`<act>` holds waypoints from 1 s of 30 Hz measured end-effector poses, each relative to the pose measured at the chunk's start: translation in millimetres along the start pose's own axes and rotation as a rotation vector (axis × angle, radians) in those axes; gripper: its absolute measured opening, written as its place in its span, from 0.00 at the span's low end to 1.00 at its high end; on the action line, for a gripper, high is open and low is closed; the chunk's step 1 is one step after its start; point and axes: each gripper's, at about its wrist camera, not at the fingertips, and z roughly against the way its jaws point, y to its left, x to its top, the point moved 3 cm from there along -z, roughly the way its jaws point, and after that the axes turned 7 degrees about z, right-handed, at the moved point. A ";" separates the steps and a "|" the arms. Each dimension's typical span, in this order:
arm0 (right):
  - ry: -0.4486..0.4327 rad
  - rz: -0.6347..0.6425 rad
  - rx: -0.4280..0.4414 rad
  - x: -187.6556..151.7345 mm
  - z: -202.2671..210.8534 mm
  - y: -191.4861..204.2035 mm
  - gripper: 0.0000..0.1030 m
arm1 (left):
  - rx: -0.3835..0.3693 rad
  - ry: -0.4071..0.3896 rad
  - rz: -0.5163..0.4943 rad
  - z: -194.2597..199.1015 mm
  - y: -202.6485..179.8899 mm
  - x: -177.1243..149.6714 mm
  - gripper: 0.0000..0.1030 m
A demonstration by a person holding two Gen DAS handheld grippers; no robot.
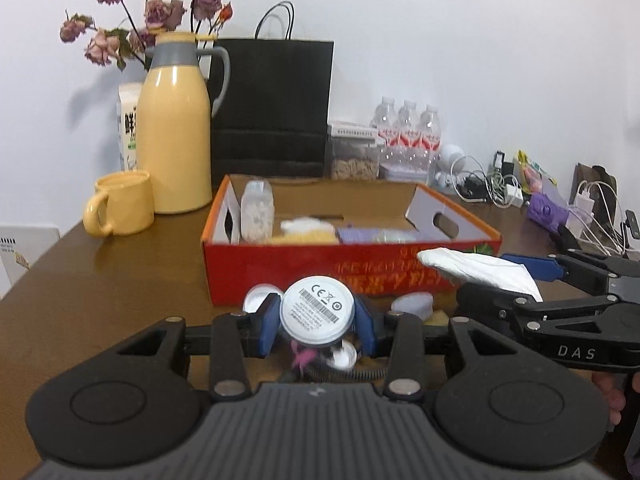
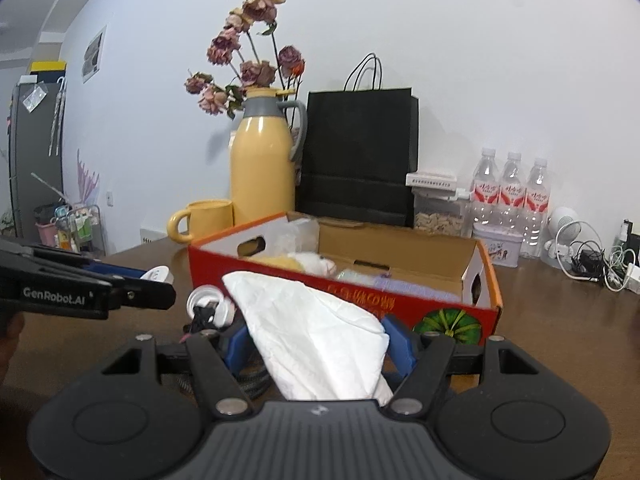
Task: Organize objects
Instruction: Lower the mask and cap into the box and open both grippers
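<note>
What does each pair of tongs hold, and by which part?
Left tongs: round white device, by its rim. Right tongs: white tissue pack, across its middle.

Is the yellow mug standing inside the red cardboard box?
No. In the left wrist view the yellow mug stands on the table beside the yellow thermos jug, outside the red cardboard box.

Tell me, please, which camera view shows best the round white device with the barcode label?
The left wrist view shows it best: the round white device sits between the left gripper fingers, its label facing the camera. In the right wrist view, only part of the device peeks out behind that gripper, with no label visible.
</note>
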 end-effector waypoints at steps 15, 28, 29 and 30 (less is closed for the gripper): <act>-0.055 0.020 -0.074 62.5 -56.6 -41.8 0.65 | -0.013 -0.091 -0.009 -54.3 -23.1 71.4 0.39; 0.017 -0.031 -0.114 58.6 -133.6 -81.8 0.65 | 0.063 -0.076 0.057 -140.8 -17.6 103.4 0.39; 0.030 -0.033 -0.112 55.0 -137.5 -83.6 0.65 | 0.066 -0.065 0.050 -146.0 -17.1 102.3 0.39; 0.039 -0.038 -0.114 52.1 -140.8 -85.4 0.65 | 0.071 -0.056 0.048 -150.1 -15.8 100.4 0.39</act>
